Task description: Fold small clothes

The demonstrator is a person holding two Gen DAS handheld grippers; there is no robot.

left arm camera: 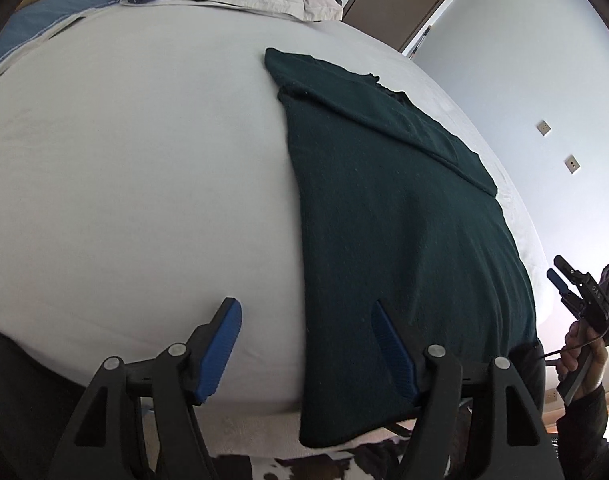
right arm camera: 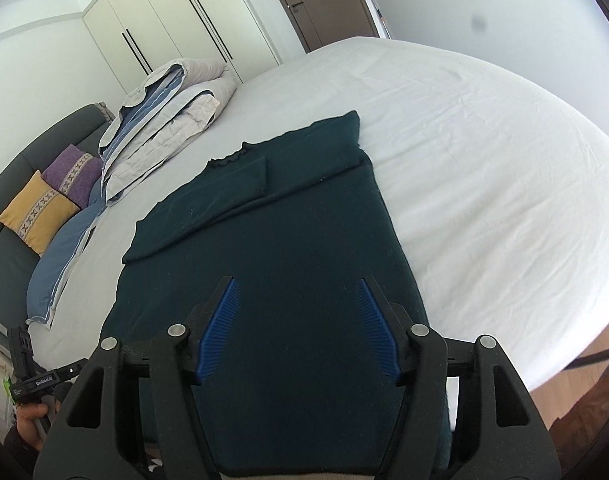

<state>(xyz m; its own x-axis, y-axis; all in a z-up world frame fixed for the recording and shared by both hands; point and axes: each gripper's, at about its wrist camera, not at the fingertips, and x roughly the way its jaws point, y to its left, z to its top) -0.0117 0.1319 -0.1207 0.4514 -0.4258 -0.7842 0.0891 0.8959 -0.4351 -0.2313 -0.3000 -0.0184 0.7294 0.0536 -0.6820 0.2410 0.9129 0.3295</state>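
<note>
A dark green sweater [left arm camera: 384,220] lies flat on the white bed [left arm camera: 124,160], folded into a long strip with a sleeve laid across its upper part. Its hem hangs over the near edge of the bed. My left gripper [left arm camera: 304,308] is open over that near edge. One blue pad sits above the sheet and the other above the sweater's left side, with nothing between them. In the right wrist view my right gripper [right arm camera: 297,284] is open above the lower half of the sweater [right arm camera: 284,220], gripping nothing. A hand holds the right gripper [left arm camera: 558,270] off the bed's right side.
A folded grey and blue duvet [right arm camera: 164,120] lies at the head of the bed [right arm camera: 484,160], beside a purple cushion [right arm camera: 74,172] and a yellow cushion [right arm camera: 36,212]. White wardrobes [right arm camera: 164,20] and a brown door [right arm camera: 320,0] stand beyond. A cowhide rug [left arm camera: 304,468] lies below the bed's edge.
</note>
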